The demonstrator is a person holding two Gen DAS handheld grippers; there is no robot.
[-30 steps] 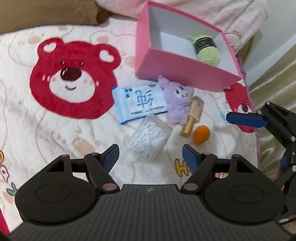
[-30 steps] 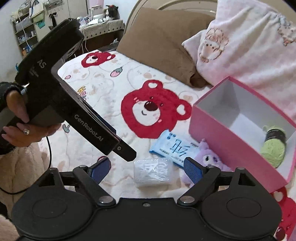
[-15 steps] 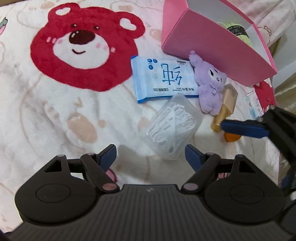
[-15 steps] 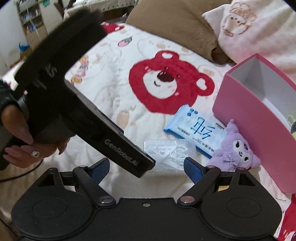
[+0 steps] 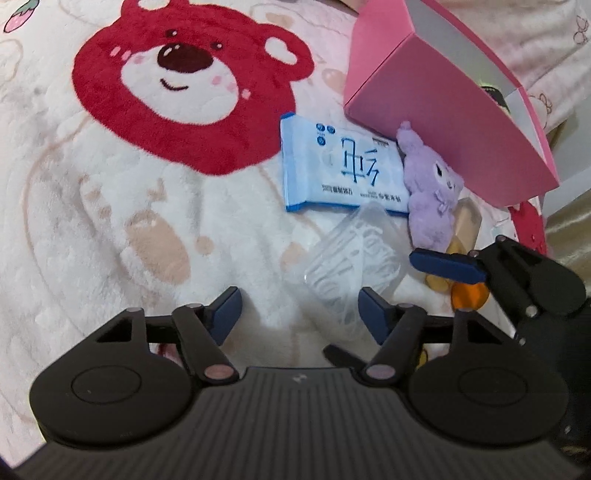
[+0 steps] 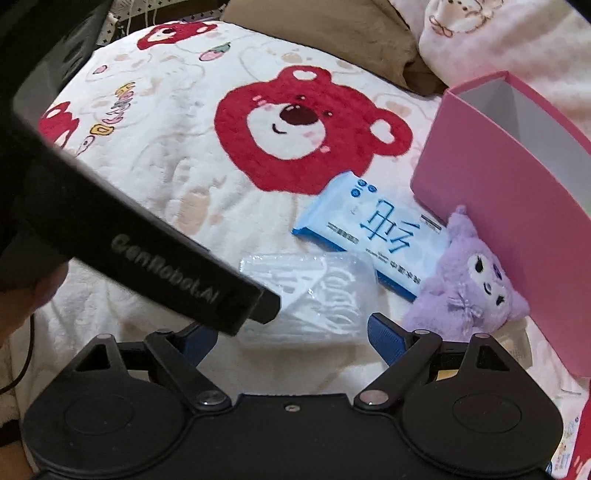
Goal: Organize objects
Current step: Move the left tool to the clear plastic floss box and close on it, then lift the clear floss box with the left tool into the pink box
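The work surface is a bed covered by a white plush blanket [image 5: 92, 206] printed with red bear faces; a brown pillow [image 6: 332, 33] lies at its far end. The left gripper [image 5: 299, 310] is closing with nothing pressed between its fingers; the clear plastic box [image 5: 351, 266] lies just ahead, toward the right finger. The right gripper [image 6: 291, 336] stands wide open and empty, with the same box directly ahead of its fingers. Beyond the box lie a blue wipes pack [image 5: 340, 170] and a purple plush toy [image 5: 432, 199] touching the pink box [image 5: 443, 110].
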